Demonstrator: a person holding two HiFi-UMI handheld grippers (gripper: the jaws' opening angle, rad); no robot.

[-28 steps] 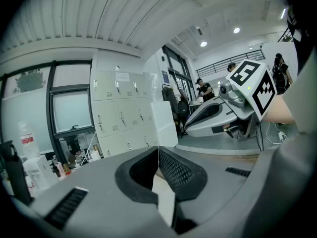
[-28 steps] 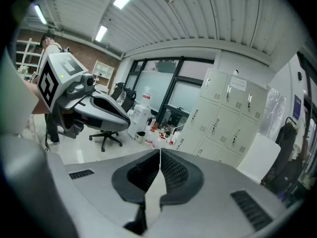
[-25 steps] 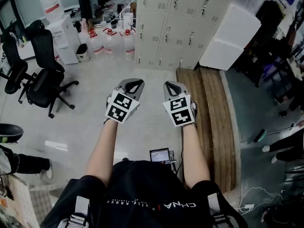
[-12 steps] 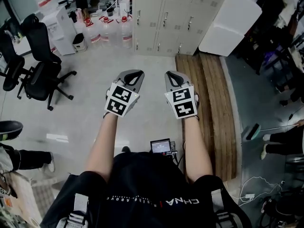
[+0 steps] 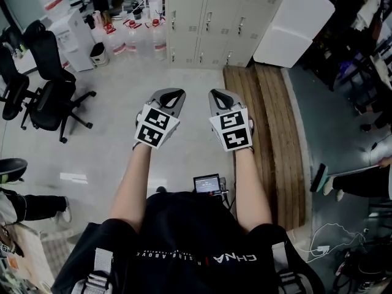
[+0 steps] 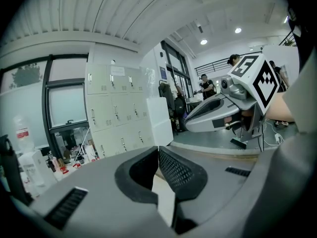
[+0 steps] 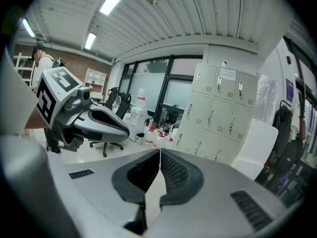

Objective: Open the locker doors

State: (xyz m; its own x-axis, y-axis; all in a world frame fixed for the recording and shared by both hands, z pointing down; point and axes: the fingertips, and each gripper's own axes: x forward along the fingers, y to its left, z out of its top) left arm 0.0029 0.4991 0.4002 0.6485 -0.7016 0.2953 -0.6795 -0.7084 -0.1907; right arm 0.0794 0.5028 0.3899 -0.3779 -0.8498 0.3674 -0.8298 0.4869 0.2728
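Observation:
A bank of pale grey lockers [image 5: 211,17] stands against the far wall, several doors with small handles, all closed; it also shows in the left gripper view [image 6: 116,115] and the right gripper view [image 7: 218,118]. My left gripper [image 5: 171,94] and right gripper [image 5: 219,94] are held side by side over the floor, well short of the lockers. Both are shut with nothing between the pads. In the left gripper view the tips [image 6: 158,148] meet; in the right gripper view the tips [image 7: 160,151] meet too.
Black office chairs [image 5: 46,84] stand at the left. Water jugs [image 5: 131,38] sit left of the lockers. A white panel [image 5: 291,26] leans on the lockers' right side. Wooden boards [image 5: 275,127] lie on the floor at the right. People stand further back in the room.
The lockers have slid up and closer in the head view as the person stepped toward them. Both grippers stay shut and side by side.

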